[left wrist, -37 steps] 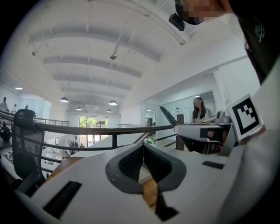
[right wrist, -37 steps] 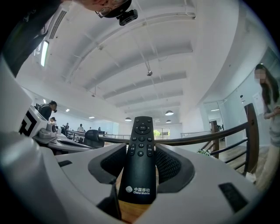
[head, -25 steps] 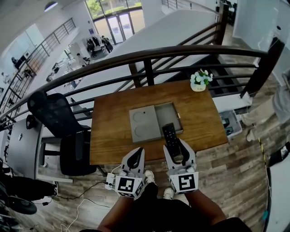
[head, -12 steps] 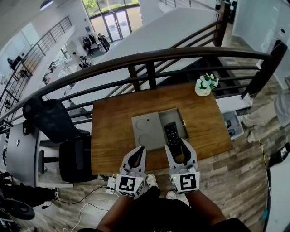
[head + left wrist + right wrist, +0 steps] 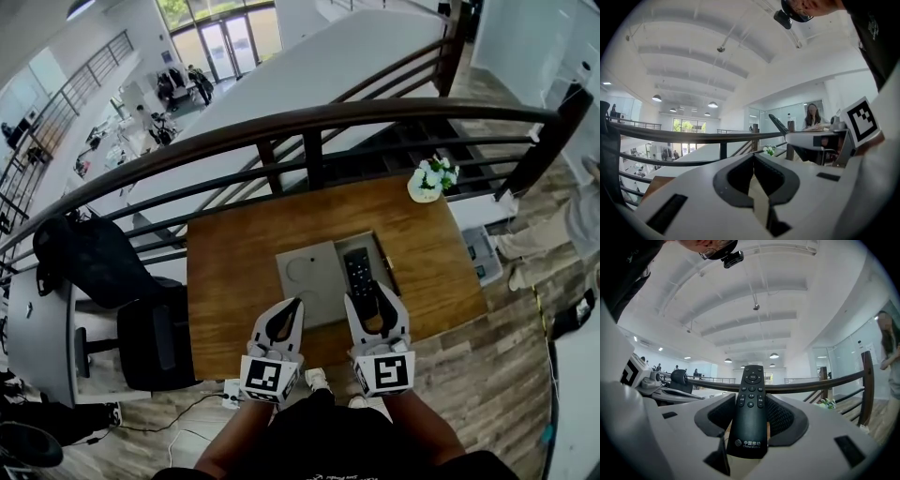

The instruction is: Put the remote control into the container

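The remote control [image 5: 359, 275] sits in the right gripper [image 5: 370, 298]. In the head view it points away from the person, over the open half of the grey container [image 5: 379, 246] on the wooden table [image 5: 234, 253]. The lid [image 5: 307, 281] covers the other half. How high the remote hangs above the bottom I cannot tell. The left gripper [image 5: 292, 307] waits just beside, near the table edge.

In the left gripper view the jaws meet at their tips, with nothing between them.

In the right gripper view the jaws press on both sides of the remote's lower part, and the button end sticks out far in front.

The risk, I think, is this long free end. It may strike the far wall or the lid edge on the way down and turn in the grip. If it is let go too high, it may land leaning on the rim.
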Motion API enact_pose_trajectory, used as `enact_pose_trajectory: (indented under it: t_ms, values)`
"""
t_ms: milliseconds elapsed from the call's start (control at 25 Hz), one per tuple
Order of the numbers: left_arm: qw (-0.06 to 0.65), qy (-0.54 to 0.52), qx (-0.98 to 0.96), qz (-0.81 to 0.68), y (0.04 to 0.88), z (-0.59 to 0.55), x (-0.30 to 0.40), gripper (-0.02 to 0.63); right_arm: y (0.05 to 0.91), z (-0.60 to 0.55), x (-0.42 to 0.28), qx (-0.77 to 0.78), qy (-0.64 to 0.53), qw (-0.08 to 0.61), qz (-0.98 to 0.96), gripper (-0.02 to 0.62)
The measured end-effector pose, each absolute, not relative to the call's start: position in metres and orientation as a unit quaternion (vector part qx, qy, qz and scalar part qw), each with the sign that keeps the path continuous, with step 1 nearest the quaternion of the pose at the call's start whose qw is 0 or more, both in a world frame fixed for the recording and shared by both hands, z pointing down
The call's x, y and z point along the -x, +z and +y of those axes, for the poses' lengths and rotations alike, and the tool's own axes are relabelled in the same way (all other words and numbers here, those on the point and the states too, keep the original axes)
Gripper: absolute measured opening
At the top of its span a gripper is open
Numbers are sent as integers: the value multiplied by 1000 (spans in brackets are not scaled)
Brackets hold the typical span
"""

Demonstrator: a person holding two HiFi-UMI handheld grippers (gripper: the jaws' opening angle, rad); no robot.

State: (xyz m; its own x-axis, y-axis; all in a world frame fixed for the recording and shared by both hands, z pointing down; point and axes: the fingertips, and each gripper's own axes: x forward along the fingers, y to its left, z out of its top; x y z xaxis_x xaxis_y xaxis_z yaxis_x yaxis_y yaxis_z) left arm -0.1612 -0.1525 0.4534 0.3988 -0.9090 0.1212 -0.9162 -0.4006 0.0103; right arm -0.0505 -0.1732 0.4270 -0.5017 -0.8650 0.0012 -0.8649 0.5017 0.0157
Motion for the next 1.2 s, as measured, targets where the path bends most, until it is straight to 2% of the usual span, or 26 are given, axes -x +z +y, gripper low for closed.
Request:
enact_pose_trajectory:
  t_ms: [360, 1200]
  values:
    - [35, 33, -843, -536, 448, -185, 185, 8, 429, -200, 67, -509, -8, 25, -861, 213]
    - [67, 59, -829, -553, 484, -254, 144, 8, 486, -278, 27, -496, 37, 71, -865, 213]
